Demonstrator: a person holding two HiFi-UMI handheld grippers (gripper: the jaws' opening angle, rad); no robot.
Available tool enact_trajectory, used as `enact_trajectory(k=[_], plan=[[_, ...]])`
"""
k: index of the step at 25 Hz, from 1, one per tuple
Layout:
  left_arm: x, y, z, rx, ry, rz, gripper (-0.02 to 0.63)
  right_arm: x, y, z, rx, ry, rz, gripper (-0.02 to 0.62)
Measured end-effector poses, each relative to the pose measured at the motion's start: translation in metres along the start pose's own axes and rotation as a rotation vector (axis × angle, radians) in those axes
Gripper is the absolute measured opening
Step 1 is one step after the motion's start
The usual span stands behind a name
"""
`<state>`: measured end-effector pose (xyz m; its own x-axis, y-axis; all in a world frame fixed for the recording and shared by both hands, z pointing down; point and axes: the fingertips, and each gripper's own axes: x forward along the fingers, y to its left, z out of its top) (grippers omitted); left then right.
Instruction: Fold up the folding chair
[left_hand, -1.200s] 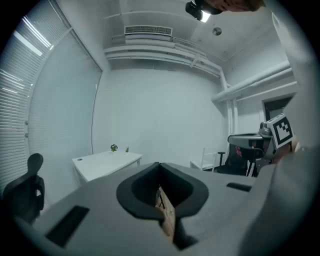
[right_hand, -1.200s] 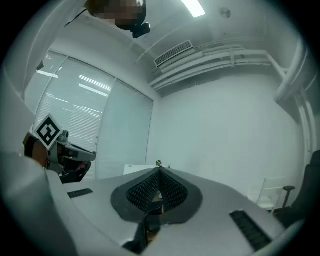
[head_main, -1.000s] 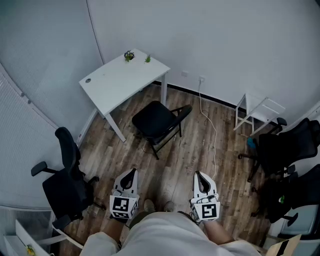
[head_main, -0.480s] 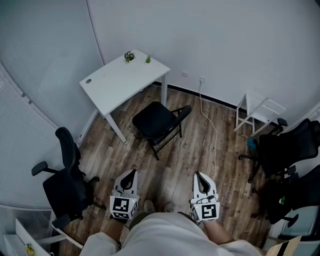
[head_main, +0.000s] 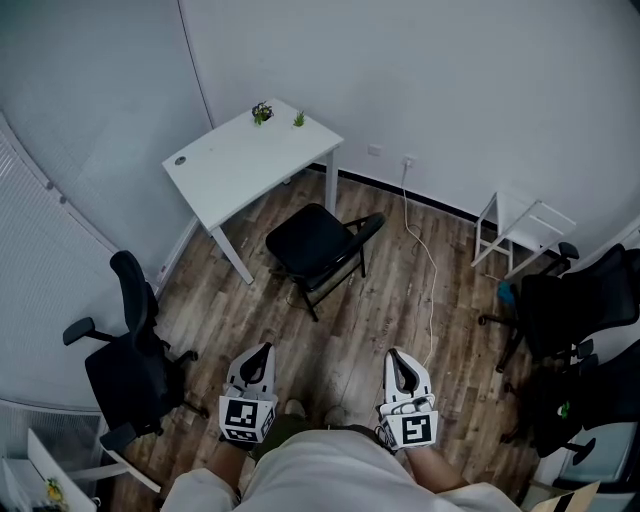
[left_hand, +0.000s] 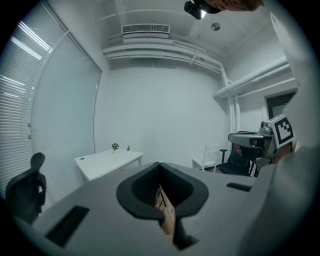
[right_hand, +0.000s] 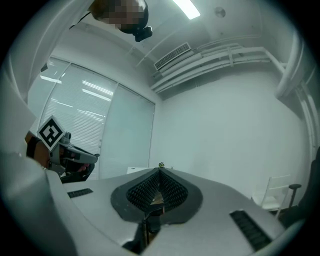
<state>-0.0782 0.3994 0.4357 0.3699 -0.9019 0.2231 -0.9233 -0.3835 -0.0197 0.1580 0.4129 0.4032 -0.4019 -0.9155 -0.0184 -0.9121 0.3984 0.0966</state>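
The folding chair (head_main: 315, 243) stands open on the wooden floor (head_main: 370, 320), on its own legs, just off the long front edge of the white desk (head_main: 235, 170) and between that edge's two legs. Its black seat reaches toward the desk and its backrest rises on the far side from it, so the chair faces the desk. The backrest's long axis runs diagonally, roughly parallel to that desk edge.

The left tongs (head_main: 262, 352) and right tongs (head_main: 397, 356) sit low in the head view, side by side in front of the person, both with tips aimed up the floor toward the chair. They are well apart from it. The chair lies ahead of them, nearer the left tongs' line than the right's. Each gripper view shows its jaws pressed together with nothing held between them.

A black office chair (head_main: 135, 350) stands near the floor's left edge.
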Motion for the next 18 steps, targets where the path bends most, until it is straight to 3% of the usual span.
enact_trajectory(k=[7,18], plan=[[0.001,-0.007,-0.019,-0.001,0.025,0.015,0.008,0.005,-0.006,-0.015,0.002,0.013,0.025,0.021],[0.076,0.053,-0.01,-0.023,0.005,-0.021,0.008,0.089,-0.011,-0.013,-0.031,0.02,-0.014,0.021]])
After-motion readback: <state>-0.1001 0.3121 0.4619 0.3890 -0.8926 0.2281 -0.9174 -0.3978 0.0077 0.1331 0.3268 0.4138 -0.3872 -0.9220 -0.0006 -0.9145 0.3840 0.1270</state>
